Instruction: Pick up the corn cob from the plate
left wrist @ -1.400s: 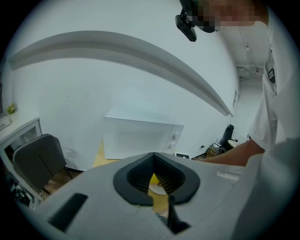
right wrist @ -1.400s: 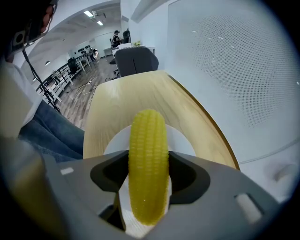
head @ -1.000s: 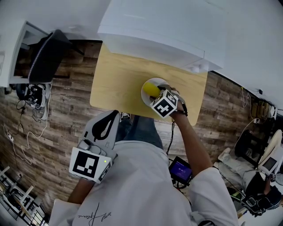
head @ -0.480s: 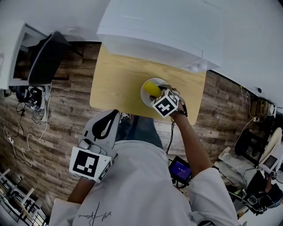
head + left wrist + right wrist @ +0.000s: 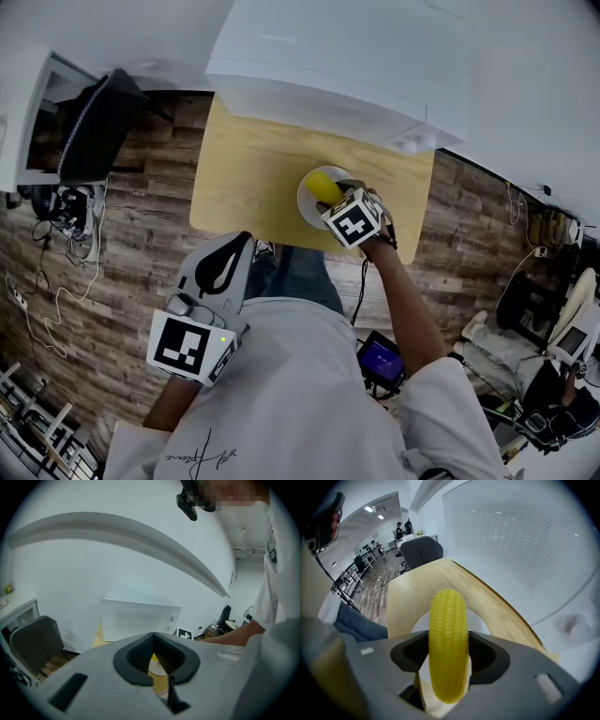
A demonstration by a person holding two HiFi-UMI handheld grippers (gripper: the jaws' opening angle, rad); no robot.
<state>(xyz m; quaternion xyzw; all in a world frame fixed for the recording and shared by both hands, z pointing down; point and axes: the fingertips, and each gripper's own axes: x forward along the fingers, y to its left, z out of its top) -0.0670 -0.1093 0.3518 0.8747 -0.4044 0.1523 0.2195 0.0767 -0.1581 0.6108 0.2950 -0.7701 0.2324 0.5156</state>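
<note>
My right gripper (image 5: 449, 654): squeezing the corn cob (image 5: 448, 616) around its middle.
Corn cob: over the white plate (image 5: 306, 206) on the table (image 5: 244, 173).
My left gripper (image 5: 157, 667): closed, holding nothing, off the table.

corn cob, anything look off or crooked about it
Nothing stands out. The corn cob is whole and sits squarely between the jaws of the right hand-held gripper, above the white plate; nothing is spilled.

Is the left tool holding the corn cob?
No, the left tool is shut on nothing; the corn cob sits clamped in the right tool.
</note>
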